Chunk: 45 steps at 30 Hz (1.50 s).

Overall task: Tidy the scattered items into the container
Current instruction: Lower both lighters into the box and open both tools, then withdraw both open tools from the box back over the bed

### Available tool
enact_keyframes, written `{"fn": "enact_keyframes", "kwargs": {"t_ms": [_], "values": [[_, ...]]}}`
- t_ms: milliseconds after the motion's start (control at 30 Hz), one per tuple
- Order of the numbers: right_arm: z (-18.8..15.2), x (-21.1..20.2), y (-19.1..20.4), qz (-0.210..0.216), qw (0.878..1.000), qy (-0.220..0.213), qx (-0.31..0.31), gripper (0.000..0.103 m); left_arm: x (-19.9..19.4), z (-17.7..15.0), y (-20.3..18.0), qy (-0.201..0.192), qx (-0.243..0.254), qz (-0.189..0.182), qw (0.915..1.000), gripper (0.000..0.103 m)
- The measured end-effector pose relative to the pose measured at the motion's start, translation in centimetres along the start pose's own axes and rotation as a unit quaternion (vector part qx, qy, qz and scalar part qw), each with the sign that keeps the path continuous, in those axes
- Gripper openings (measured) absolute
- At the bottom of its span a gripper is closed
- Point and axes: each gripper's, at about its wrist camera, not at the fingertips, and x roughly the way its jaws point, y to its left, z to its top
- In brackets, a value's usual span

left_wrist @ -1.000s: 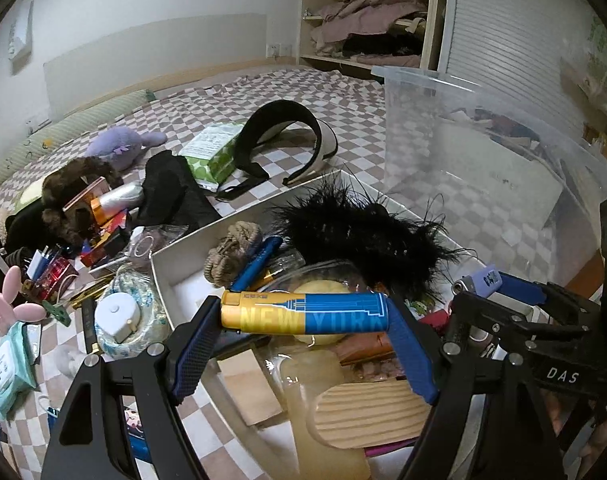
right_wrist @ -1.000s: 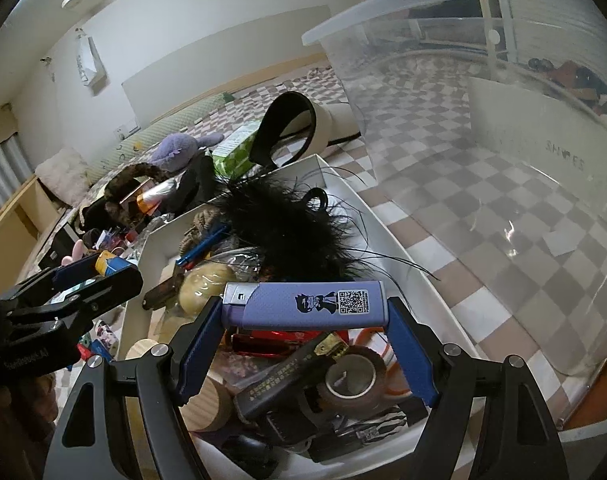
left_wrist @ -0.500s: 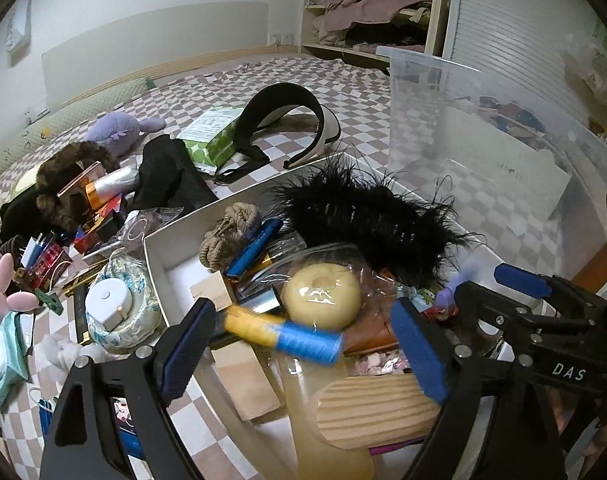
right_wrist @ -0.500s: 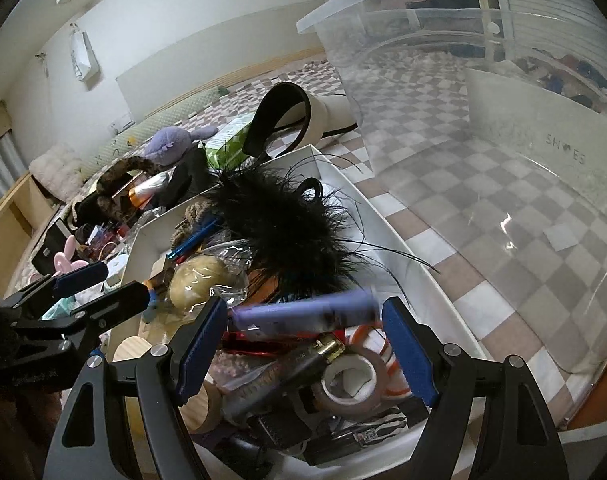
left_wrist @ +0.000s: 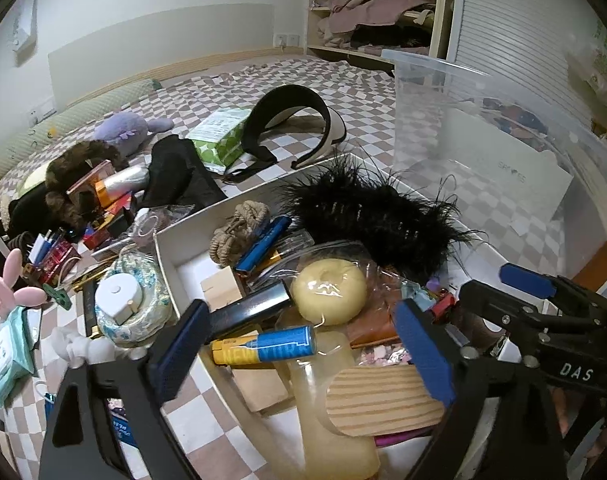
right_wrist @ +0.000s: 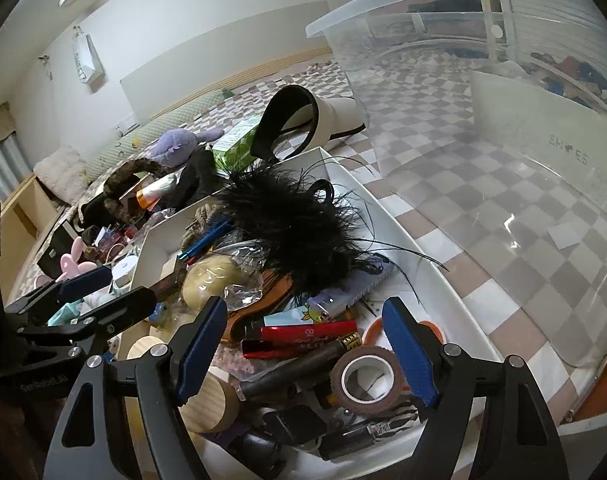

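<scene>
Grippers: left gripper, right gripper both spread, empty, above white box; next, lift clear before reaching clutter beside box.

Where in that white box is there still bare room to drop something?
Only the white box's near-left corner shows bare floor, between the braided rope knot and the small wooden block. Elsewhere it is crowded, from the black feather clip forward.
</scene>
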Motion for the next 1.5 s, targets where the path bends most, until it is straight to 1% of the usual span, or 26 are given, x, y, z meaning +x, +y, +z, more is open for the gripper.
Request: {"fn": "enact_keyframes", "kwargs": {"t_ms": [33, 67, 100, 167, 533, 700, 933, 1167, 1500], "values": [[0.0, -0.1, 0.1, -0.004, 1.000, -0.004, 0.000, 0.092, -0.2, 0.0, 0.0, -0.004, 0.000, 0.000, 1.0000, 0.101], [-0.1, -0.3, 0.1, -0.008, 1.000, -0.009, 0.000, 0.098, -0.4, 0.0, 0.1, -0.006, -0.001, -0.001, 1.0000, 0.101], [-0.1, -0.5, 0.2, -0.011, 1.000, -0.014, 0.000, 0.099, -0.6, 0.0, 0.2, -0.008, -0.003, -0.002, 1.0000, 0.102], [-0.1, -0.7, 0.2, -0.014, 1.000, -0.020, 0.002, 0.103, -0.9, 0.0, 0.4, -0.011, -0.006, -0.005, 0.9999, 0.103], [-0.3, -2.3, 0.7, -0.035, 0.999, -0.037, 0.001, 0.103, -3.6, -0.7, 1.0, -0.029, -0.012, 0.002, 0.9995, 0.103], [-0.3, -3.6, 1.6, -0.027, 0.999, -0.043, -0.003, 0.103, -5.5, -1.1, 1.5, -0.039, -0.015, 0.004, 0.9991, 0.103], [0.1, -6.0, 3.3, -0.022, 0.998, -0.063, -0.011, 0.103, -9.1, -1.3, 3.1, -0.059, -0.031, 0.023, 0.9975, 0.103], [0.3, -8.7, 5.6, -0.012, 0.996, -0.080, -0.022, 0.103, -13.5, -2.4, 5.5, -0.084, -0.050, 0.045, 0.9942, 0.103], [-1.0, -11.7, 9.6, 0.002, 0.994, -0.094, -0.063, 0.103, -19.4, -5.0, 8.1, -0.111, -0.069, 0.077, 0.9885, 0.103]]}}
